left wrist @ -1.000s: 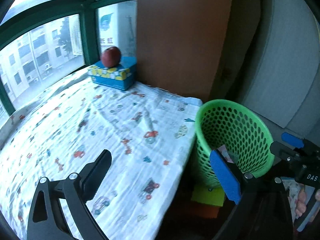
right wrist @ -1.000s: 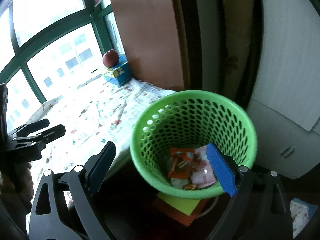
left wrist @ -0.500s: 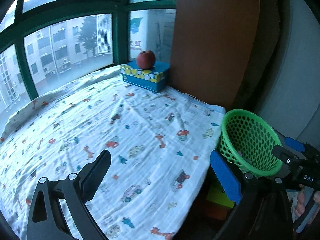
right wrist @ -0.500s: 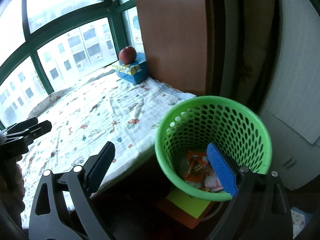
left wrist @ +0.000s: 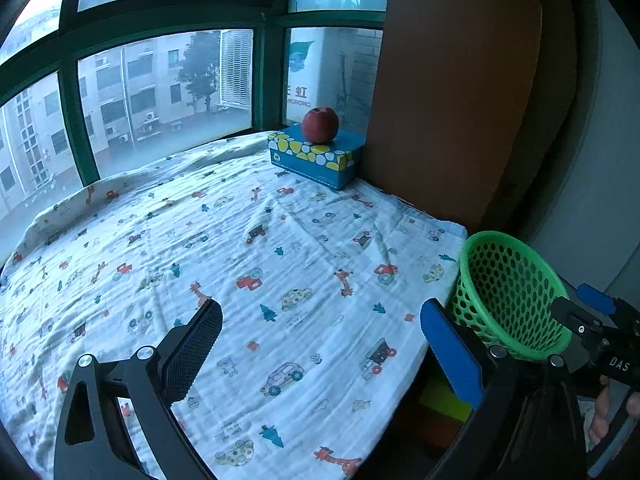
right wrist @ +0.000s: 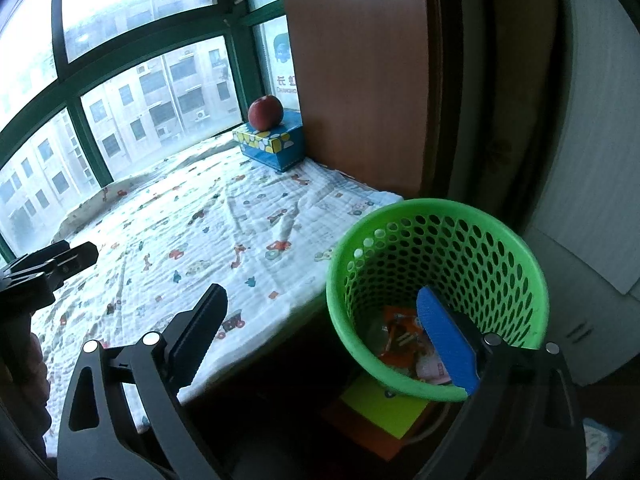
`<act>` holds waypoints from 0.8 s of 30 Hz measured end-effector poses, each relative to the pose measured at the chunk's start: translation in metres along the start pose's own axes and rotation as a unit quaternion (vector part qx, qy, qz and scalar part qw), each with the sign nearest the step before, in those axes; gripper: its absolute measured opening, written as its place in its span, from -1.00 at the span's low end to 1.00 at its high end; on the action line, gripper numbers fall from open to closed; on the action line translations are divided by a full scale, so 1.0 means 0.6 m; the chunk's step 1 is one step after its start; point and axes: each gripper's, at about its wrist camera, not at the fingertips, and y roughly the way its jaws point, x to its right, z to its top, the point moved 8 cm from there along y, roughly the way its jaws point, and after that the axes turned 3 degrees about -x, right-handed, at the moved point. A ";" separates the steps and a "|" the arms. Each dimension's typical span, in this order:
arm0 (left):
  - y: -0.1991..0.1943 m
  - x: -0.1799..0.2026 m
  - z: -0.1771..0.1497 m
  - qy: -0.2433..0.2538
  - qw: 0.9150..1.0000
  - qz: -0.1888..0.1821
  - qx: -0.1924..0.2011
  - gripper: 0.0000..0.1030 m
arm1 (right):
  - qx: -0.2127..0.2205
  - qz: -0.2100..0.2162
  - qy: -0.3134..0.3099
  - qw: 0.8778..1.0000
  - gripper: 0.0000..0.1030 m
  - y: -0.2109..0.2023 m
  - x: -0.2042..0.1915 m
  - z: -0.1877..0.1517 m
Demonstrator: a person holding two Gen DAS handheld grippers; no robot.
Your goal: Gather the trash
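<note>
**Right wrist view: basket sits under the right tongs, nothing left on the bed to collect**

The green basket (right wrist: 438, 292) stands on the floor just beside the bed (right wrist: 192, 240) edge, directly ahead of and below the right tongs (right wrist: 320, 320). The wrappers (right wrist: 404, 340) lie in its bottom. The right tongs are released and carry nothing. The left tongs (left wrist: 320, 344) hover over the bed, also released and unloaded, with the basket to their right. The right hand is nearer the basket. No loose trash shows on the sheet; collection appears complete.

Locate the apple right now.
The apple sits on top of the blue tissue box, at the far corner of the patterned sheet by the window, next to the brown panel.
</note>
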 end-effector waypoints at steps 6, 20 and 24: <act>0.001 -0.007 -0.005 -0.005 1.000 0.005 -0.002 0.86 | 0.000 0.003 0.004 1.000 0.84 -0.001 -0.004 0.002; 0.004 -0.014 -0.012 -0.011 1.000 0.015 -0.006 0.86 | 0.001 0.011 0.008 1.000 0.84 -0.001 -0.011 0.002; 0.003 -0.011 -0.012 -0.009 1.000 0.017 -0.003 0.86 | 0.001 0.012 0.009 1.000 0.84 -0.001 -0.011 0.002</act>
